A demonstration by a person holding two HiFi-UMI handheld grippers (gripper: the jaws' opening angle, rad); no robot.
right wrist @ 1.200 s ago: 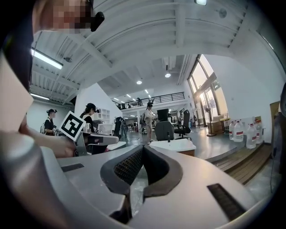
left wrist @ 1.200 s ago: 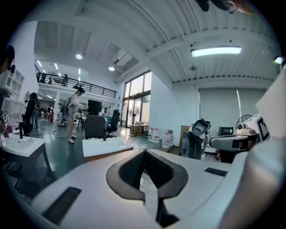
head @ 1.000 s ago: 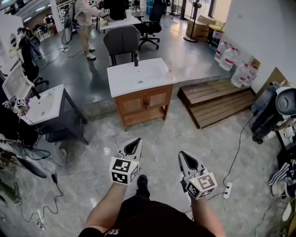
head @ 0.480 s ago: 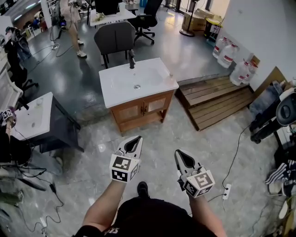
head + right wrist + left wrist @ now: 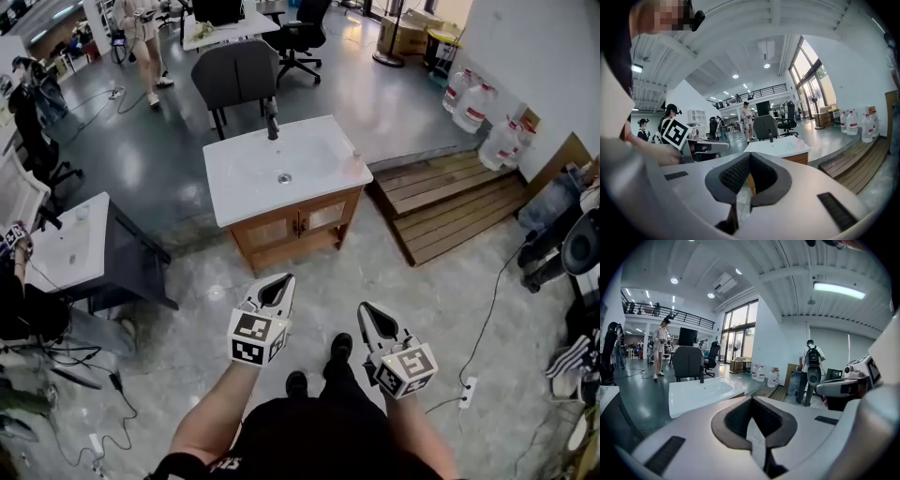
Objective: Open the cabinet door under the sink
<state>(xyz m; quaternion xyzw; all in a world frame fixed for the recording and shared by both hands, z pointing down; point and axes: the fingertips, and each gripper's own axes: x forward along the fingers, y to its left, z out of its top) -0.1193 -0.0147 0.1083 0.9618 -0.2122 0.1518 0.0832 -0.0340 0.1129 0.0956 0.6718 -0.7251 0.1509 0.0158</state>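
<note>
- I am at the walking-up step. The sink cabinet (image 5: pixel 292 228) stands ahead of me on the floor (image 5: pixel 309 281), well apart from both grippers.
- It is a small wooden cabinet under a white sink (image 5: pixel 281 169) with a dark tap (image 5: pixel 272 117) at the back.
- It has two doors (image 5: pixel 263 230) side by side. Both look closed to me, so I think the opening has not begun.
- I see small dark handles (image 5: pixel 298 223) where the two doors meet. They are too small for me to tell their shape.
- My left gripper (image 5: pixel 281 281) has its jaws pressed together, with nothing in it.
- My right gripper (image 5: pixel 367 311) is closed the same way and holds nothing.
- Both point toward the cabinet, side by side, out in front of the person's body.
- Next, I think I must get much closer and go lower, because the doors sit down under the sink.
- Then one gripper needs its jaws opened, put around a handle, and closed on it.
- After that, I would pull the door out in a soft curve, the way it swings.
</note>
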